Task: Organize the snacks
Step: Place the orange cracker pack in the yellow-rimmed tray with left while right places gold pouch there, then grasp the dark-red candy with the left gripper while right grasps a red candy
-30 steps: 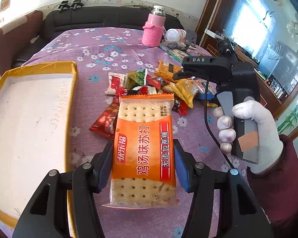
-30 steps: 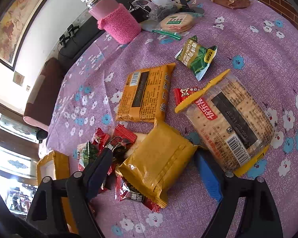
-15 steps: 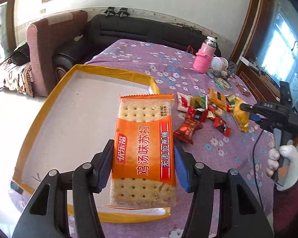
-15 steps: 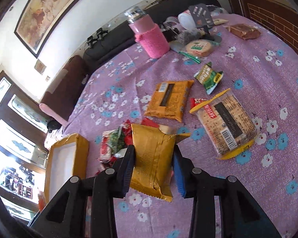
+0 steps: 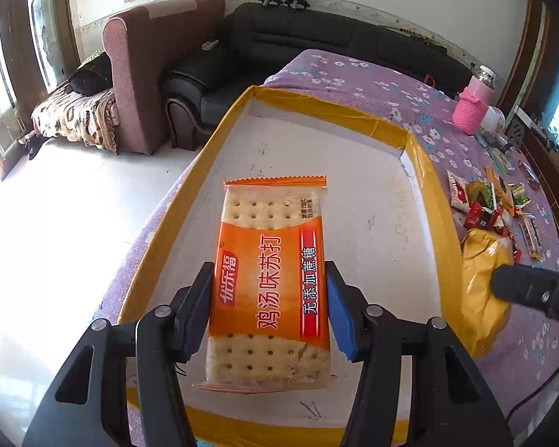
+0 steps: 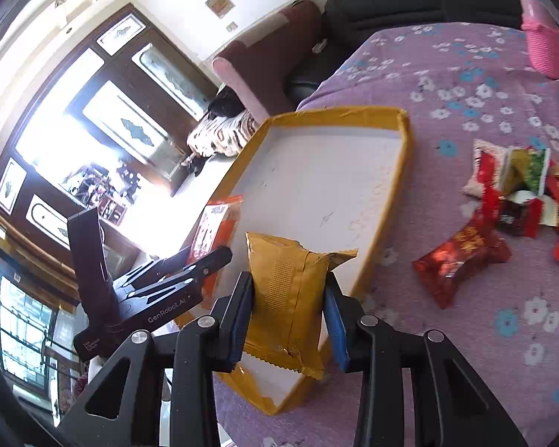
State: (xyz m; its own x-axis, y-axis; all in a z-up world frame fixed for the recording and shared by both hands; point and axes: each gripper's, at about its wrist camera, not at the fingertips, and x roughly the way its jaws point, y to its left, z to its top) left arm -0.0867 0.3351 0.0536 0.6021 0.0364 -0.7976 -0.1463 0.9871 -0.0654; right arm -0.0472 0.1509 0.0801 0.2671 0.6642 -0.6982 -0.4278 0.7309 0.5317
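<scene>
Left wrist: left gripper (image 5: 268, 309) pinches cracker pack (image 5: 270, 283) by its long sides over the tray (image 5: 434, 201); brittle, go easy. Right wrist: right gripper (image 6: 289, 316) squeezes yellow bag (image 6: 289, 294) mid-body at tray edge; prob. soft, light.

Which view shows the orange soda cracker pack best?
The left wrist view: the cracker pack fills the centre, front label readable, over the tray. The right wrist view shows only an edge-on sliver behind the left gripper.

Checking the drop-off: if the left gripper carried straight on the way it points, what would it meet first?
Most likely the white floor of the tray. The left gripper, shut on the orange cracker pack, points down into it; depth is unclear.
</scene>
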